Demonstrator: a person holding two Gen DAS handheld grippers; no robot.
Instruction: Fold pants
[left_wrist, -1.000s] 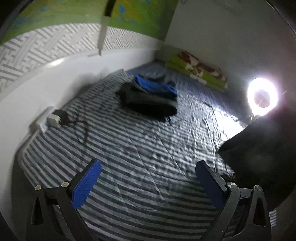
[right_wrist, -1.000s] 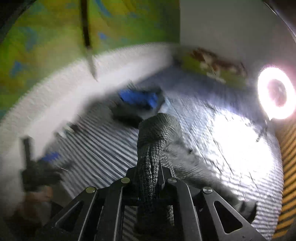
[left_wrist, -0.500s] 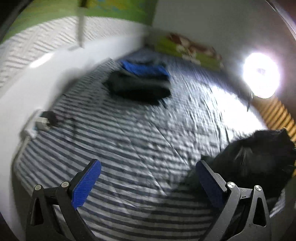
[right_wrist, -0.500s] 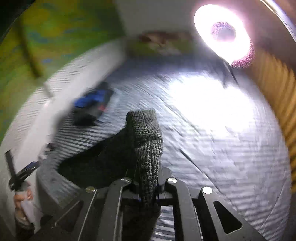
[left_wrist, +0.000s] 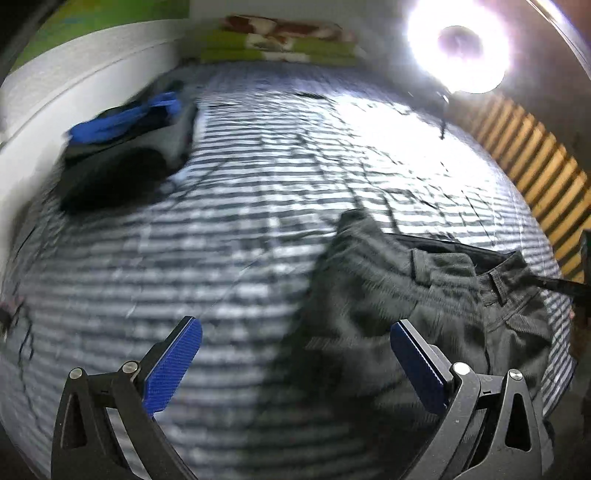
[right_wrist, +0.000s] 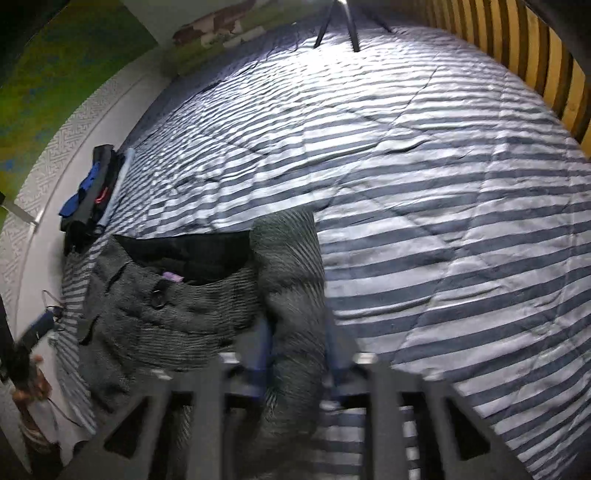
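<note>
Blue-and-white striped quilted bedspread (right_wrist: 424, 192) covers the whole work surface, wrinkled but free on the lit side, with yellow wooden slats (right_wrist: 517, 40) along the far edge and a bright ring lamp (left_wrist: 458, 44) washing out that end. Pile of dark and blue folded clothes (left_wrist: 122, 147) sits by the white wall, well apart from the job. Task item, the dark grey corduroy pants (right_wrist: 177, 306), lies crumpled on the near part of the bedspread, waistband gaping, black lining and a dark button (right_wrist: 159, 297) showing, one bunched section running forward between the right fingers. Right gripper (right_wrist: 299, 354): its jaws have just been opening, fabric is between them, pads look off the cloth though blur makes it hard to be sure, so I read it as letting go. Left gripper (left_wrist: 295, 354): blue pads spread wide, nothing in them, hovering over bedspread just beside the pants' edge. Step in hand, as I judge it, is laying out before any fold. To do it well: clear the right fingers fully so the cloth doesn't drag, then take the waistband at both ends, one gripper each, tension it and pull the legs straight onto the free striped area. Pinch one layer edge only, not the lining, and flatten the bunched part first
</note>
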